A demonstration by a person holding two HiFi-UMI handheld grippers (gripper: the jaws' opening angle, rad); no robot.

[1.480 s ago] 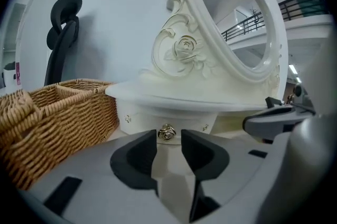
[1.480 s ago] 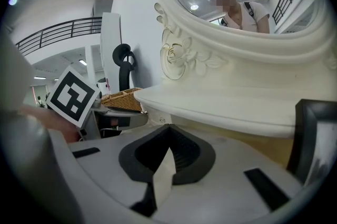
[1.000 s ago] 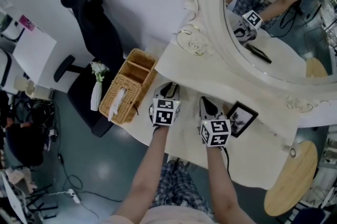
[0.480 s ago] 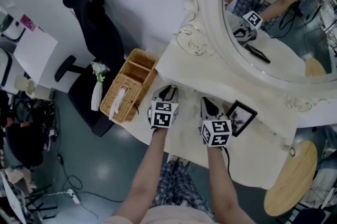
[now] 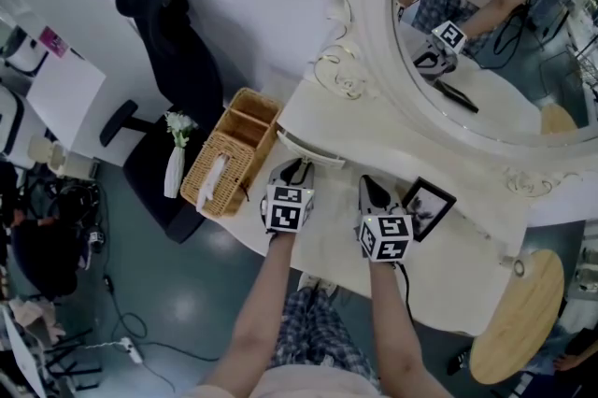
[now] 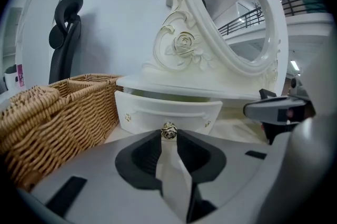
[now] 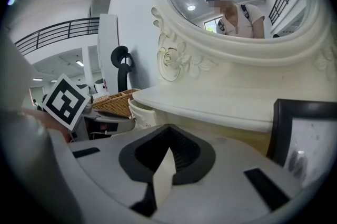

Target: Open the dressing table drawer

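— At the tip of the left gripper (image 6: 168, 140), what is it pinching?

— It's clamping the small metal knob (image 6: 168, 130) in the middle of the drawer (image 6: 158, 110) front. The jaws are pressing on it from both sides.

— And the right gripper (image 7: 167, 150)?

— It's hovering just beside the other one, over the dressing table (image 5: 448, 265) top, near the black picture frame (image 5: 427, 209). Its jaws are pressed together on nothing.

— Where is the drawer sitting?

— Under the low shelf below the oval mirror (image 6: 231, 12), at the left end, near the wicker basket (image 6: 52, 112). It's standing a little way out, with a dark gap showing above its front.

— How is it going to handle, do you think?

— I'm guessing light. It's a shallow white drawer, and I can't see whether it's holding anything. The knob is the tricky part, being tiny, round and shiny, so it's probably slippery. I'd be gripping it close behind its head, where the jaws are sitting now, and pulling straight out and level. A sideways tug is likely to jam a small drawer like that, or let the knob slip free.
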